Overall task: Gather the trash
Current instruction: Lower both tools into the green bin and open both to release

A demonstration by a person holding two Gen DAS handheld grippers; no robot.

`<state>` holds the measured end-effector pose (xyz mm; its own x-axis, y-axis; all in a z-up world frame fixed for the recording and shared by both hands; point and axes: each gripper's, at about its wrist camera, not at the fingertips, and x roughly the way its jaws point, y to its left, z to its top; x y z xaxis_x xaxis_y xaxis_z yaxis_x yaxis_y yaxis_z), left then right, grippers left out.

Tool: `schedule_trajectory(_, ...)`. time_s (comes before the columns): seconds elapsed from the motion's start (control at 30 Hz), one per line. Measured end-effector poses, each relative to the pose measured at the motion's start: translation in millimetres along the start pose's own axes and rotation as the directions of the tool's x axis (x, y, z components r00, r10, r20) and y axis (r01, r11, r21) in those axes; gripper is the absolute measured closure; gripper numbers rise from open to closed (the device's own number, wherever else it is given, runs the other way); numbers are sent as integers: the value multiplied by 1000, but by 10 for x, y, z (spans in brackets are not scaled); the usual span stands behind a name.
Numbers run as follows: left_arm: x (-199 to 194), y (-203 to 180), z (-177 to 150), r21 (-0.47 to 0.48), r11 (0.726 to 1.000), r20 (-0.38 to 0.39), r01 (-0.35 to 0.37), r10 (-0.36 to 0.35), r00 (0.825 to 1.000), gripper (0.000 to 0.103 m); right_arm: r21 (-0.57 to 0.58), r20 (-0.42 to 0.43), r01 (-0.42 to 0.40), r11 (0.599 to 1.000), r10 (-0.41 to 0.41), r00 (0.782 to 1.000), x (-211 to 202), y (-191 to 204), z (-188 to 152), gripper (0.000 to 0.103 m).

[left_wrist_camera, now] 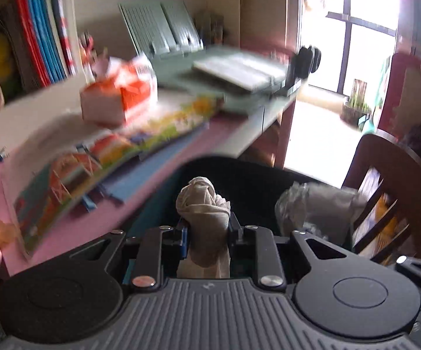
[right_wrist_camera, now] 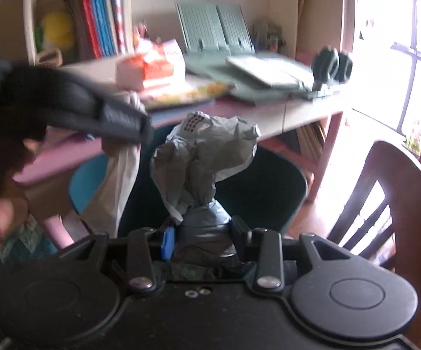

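We see the pink desk (left_wrist_camera: 233,134) behind, a dark bin (right_wrist_camera: 268,175) below it. Our right gripper (right_wrist_camera: 204,233) has its fingers clamped on grey crumpled paper (right_wrist_camera: 210,151) above the bin; our left gripper (left_wrist_camera: 207,227) clamps a beige wad (left_wrist_camera: 201,201) beside it.
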<state>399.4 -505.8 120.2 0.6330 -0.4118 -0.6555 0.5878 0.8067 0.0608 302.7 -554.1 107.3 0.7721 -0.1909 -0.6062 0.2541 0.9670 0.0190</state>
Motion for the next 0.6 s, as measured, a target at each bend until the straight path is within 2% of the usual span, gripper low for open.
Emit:
schedule_trajectory(0.2,301,-65,-94,30,999,-121,31,-27,992,79,23,-82,7,1000,-5,997,148,-61,42,64)
schedule_trajectory(0.33,395,-105,-145,76,997,-179,26,-12,984,79,40,-126,2,999,3,992,224,-70,45,62)
schedule_trajectory(0.47,450,-27,-156,36,998,-220,43,-34,975,75,19,-163,-17,1000,20,986,275,-29,40,61)
schedule_trajectory(0.57,435,8,-188,18,999,-228,42,-37,973,67,9,-175,-19,1000,20,984,260,11,33,56)
schedule_trajectory(0.6,413,24,-197,13,999,-225,40,-36,974,53,9,-173,-20,1000,21,985,240,21,35,51)
